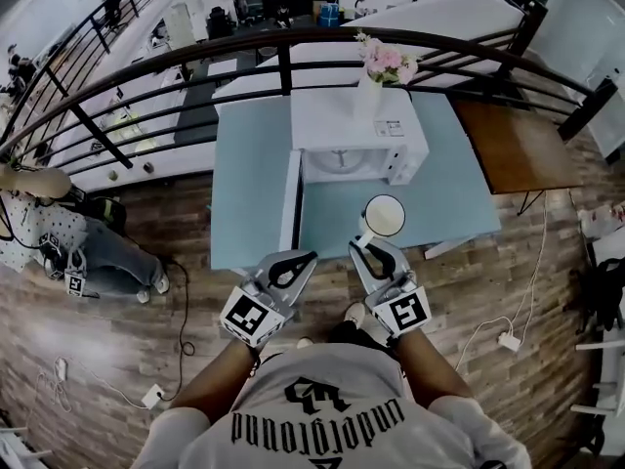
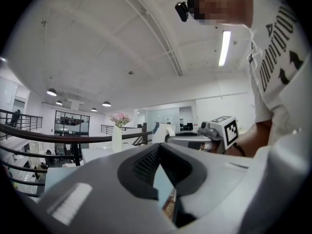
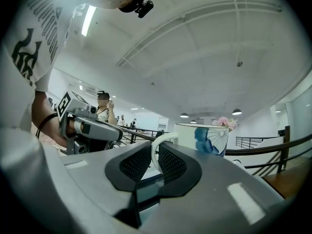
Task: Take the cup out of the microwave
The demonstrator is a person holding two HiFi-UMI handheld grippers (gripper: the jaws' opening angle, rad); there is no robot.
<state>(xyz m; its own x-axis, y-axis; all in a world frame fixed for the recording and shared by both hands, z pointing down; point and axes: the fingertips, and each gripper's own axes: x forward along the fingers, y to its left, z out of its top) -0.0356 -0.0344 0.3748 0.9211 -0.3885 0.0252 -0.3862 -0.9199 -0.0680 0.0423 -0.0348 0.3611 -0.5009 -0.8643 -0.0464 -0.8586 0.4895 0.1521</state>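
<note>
Where the cup stands: the cup (image 1: 383,215) is outside the microwave (image 1: 356,130), over the front half of the table and just before the oven's open mouth; it is white with a blue print.
Right gripper: the right gripper (image 1: 366,243) is pinched on the cup's handle, the loop caught between the two ribbed pads.
Left gripper: the left gripper (image 1: 309,257) has its tips pressed together with nothing between them, beside the right one at the table's near edge.
Table: the pale blue table (image 1: 459,193) is bare apart from the microwave.
Microwave door: the door (image 1: 290,198) is swung wide to the left.
On the microwave: a white vase (image 1: 369,96) of pink flowers (image 1: 388,62).
Room: a wood-plank floor (image 1: 547,291) with loose cables, a curved black railing (image 1: 293,37) behind the table, a brown table (image 1: 518,145) to the right, and desks on a lower level beyond.
</note>
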